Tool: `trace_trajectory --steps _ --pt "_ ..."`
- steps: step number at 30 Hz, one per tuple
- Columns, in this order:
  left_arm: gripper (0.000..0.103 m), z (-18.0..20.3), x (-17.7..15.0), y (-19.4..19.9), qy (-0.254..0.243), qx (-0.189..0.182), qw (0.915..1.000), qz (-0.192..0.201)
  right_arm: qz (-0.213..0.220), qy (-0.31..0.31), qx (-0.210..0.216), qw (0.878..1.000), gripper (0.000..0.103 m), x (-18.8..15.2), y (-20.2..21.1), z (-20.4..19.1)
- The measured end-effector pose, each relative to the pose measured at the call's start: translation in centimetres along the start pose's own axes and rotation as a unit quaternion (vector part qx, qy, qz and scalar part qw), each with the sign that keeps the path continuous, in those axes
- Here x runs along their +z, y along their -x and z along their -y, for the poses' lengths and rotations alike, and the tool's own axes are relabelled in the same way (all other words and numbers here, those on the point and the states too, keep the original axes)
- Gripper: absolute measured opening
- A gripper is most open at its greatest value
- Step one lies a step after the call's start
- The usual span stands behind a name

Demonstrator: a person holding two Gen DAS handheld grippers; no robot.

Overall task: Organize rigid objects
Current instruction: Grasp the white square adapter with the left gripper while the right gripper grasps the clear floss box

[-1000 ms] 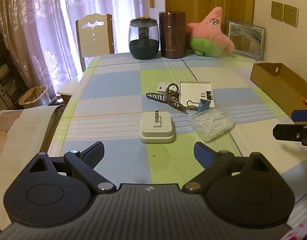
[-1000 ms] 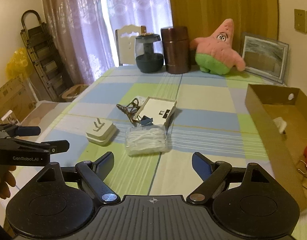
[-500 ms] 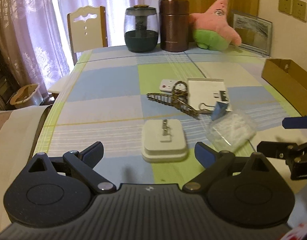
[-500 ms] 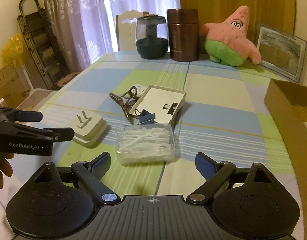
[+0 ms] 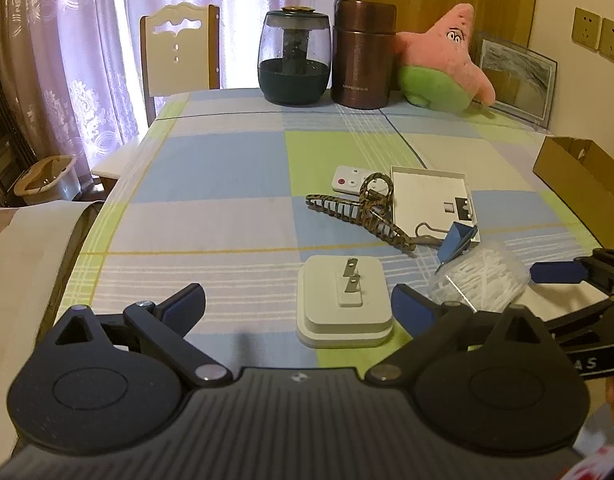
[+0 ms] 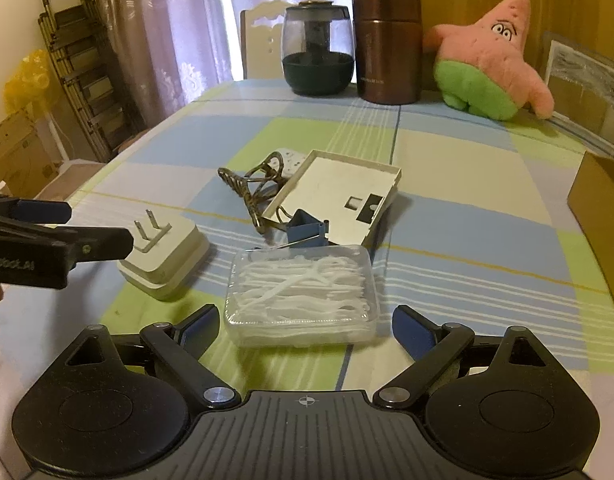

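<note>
I had my left claw (image 5: 298, 305) spread apart, low over the table (image 5: 211, 168), with the white plug adapter (image 5: 344, 307) lying prongs-up just ahead, toward its right finger. My right claw (image 6: 306, 327) was also spread, the clear box of floss picks (image 6: 303, 293) sitting between its fingertips, untouched as far as I could tell. At 12 o'clock beyond it lay the blue binder clip (image 6: 307, 229), white tray (image 6: 339, 194) and hair claw clip (image 5: 361, 213).

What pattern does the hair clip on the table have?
The hair clip has a brown-and-black leopard pattern, clearest in the left wrist view.
</note>
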State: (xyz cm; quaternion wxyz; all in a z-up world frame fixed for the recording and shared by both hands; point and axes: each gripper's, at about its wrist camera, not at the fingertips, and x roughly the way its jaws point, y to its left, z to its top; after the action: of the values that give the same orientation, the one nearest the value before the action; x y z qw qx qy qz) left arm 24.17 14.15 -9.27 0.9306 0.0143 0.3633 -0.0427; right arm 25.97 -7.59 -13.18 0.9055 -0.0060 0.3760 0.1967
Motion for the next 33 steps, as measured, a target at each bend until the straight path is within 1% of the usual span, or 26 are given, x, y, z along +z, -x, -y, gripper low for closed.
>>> trace_trajectory --steps 5,11,12,13,14,17,22,27,29,33 --pt "0.098 0.2 0.0 -0.1 -0.005 -0.002 1.0 0.0 0.004 0.003 -0.008 1.0 0.091 0.0 -0.8 -0.1" --pt "0.098 0.4 0.0 -0.2 -0.006 -0.006 1.0 -0.003 0.003 0.006 0.002 1.0 0.09 0.2 -1.3 -0.2" --pt "0.098 0.4 0.0 -0.2 -0.007 -0.005 1.0 -0.003 0.003 0.008 0.003 1.0 0.089 0.2 -1.4 -0.2" --pt "0.098 0.4 0.0 -0.2 -0.008 -0.004 1.0 -0.003 0.003 0.009 0.003 1.0 0.085 0.2 -1.4 -0.3" --pt "0.098 0.3 0.0 -0.2 -0.007 -0.003 1.0 -0.003 0.003 0.012 0.0 1.0 0.083 0.2 -1.5 -0.3" --pt "0.098 0.3 0.0 -0.3 -0.004 -0.005 1.0 -0.003 0.004 0.015 0.0 1.0 0.083 0.3 -1.5 -0.3" --pt "0.098 0.6 -0.1 -0.5 -0.006 -0.012 0.9999 -0.007 0.016 0.015 -0.007 1.0 0.082 0.1 -0.6 0.0" --pt "0.098 1.5 -0.5 -1.3 -0.015 -0.019 0.9996 -0.012 0.026 -0.003 -0.018 0.999 0.082 -0.4 1.1 1.2" --pt "0.097 1.9 -0.6 -1.8 -0.016 -0.018 0.9996 -0.014 0.028 -0.012 -0.023 0.999 0.082 -0.6 1.8 1.8" --pt "0.088 2.6 -0.6 -2.6 -0.016 -0.017 0.9997 -0.013 0.028 -0.025 -0.031 0.999 0.082 -1.0 2.9 2.9"
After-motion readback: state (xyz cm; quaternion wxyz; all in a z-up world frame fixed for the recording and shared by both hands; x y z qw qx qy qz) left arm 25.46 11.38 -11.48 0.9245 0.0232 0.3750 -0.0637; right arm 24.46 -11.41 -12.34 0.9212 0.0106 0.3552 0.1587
